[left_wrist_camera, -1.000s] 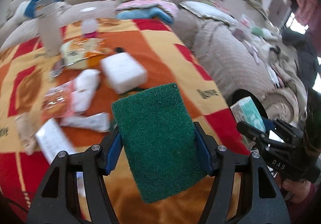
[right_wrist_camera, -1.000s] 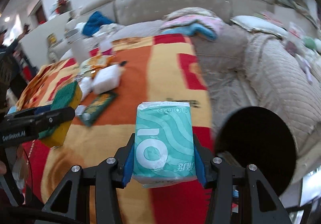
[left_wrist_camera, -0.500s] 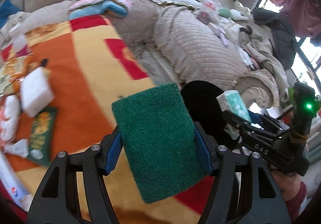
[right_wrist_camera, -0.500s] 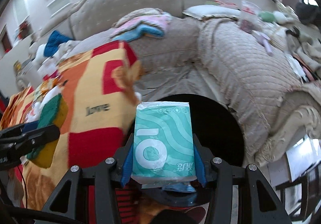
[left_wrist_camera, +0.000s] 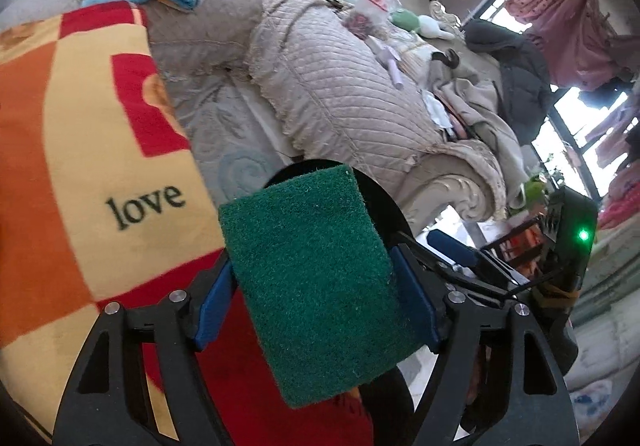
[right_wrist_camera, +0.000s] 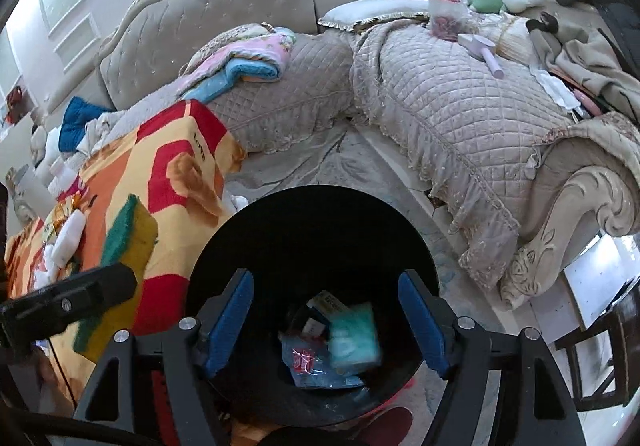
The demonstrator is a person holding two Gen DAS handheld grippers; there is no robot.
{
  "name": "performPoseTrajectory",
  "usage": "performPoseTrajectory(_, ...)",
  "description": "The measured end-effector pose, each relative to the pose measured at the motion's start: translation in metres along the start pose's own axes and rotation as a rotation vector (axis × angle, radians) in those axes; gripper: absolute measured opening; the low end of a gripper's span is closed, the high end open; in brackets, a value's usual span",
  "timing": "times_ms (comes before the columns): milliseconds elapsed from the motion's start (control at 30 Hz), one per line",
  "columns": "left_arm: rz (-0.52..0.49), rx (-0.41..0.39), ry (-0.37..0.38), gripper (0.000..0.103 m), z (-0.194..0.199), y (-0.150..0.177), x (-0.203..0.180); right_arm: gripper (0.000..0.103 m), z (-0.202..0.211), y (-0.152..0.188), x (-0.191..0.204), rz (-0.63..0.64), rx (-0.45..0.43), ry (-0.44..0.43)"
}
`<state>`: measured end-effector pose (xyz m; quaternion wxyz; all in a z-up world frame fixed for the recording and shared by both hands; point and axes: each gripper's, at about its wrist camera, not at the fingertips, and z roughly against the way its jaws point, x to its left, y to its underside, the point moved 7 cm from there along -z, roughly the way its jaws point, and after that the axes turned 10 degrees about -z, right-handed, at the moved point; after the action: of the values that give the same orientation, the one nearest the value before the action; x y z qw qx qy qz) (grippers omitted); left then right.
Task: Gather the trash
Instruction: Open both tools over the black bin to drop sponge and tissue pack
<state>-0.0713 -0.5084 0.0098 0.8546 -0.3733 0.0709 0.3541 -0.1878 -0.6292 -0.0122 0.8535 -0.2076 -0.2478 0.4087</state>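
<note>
Drop-off step: right gripper (right_wrist_camera: pixel 326 320) spread, jaws just opened, tissue pack (right_wrist_camera: pixel 354 340) lying in black bin (right_wrist_camera: pixel 224 246). Left gripper (left_wrist_camera: pixel 316 300), jaws just widening, green sponge (left_wrist_camera: pixel 316 278) between them; next, release over bin.

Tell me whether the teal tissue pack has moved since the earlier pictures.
Yes. The tissue pack left the right gripper, whose jaws have just been opening, and dropped into the black bin.

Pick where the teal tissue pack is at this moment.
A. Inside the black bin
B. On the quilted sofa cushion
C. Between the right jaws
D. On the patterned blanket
A: in the right wrist view the teal tissue pack lies at the bottom of the black bin among other wrappers, and the right gripper above it has just been opening, with nothing between its jaws.
</note>
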Motion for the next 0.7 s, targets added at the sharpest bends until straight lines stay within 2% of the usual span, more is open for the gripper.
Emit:
performPoseTrajectory(100,0.002,-0.004,-0.015,0.075,0.001,0.000,0.002,0.073,0.000,0.001,-0.002,-0.015,0.002,-0.001)
performPoseTrajectory(433,0.065,-0.065,0.074,0.081,0.010,-0.012,0.003,0.073,0.008,0.002,-0.008,-0.032,-0.006,0.009)
performPoseTrajectory(600,0.066,-0.052,0.047,0.081,0.011,-0.010,0.008,0.073,0.008,0.003,-0.013,-0.042,-0.003,0.009)
performPoseTrajectory(700,0.044,-0.046,-0.016,0.081,0.016,-0.004,0.011,0.073,0.007,0.005,-0.011,-0.042,0.002,0.006)
